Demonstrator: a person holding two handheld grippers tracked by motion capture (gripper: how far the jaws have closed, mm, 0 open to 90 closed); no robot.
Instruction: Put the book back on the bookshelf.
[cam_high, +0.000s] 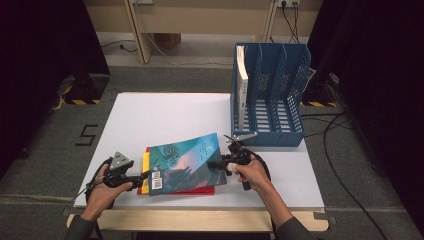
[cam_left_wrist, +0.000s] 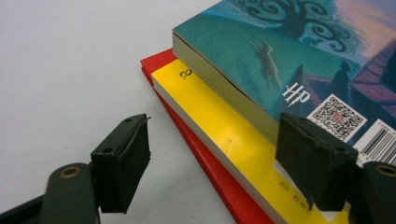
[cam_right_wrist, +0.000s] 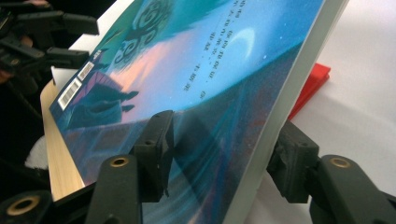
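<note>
A blue-green paperback lies on top of a yellow book and a red book near the table's front edge. Its right side is tilted up off the stack. My right gripper is shut on that raised edge, one pad on the cover and one under the pages. My left gripper stands open at the stack's left corner. One of its pads is over bare table, the other over the books.
A blue slotted file rack stands at the back right of the white table, with a white book upright in its left slot. Cables lie on the floor to the right.
</note>
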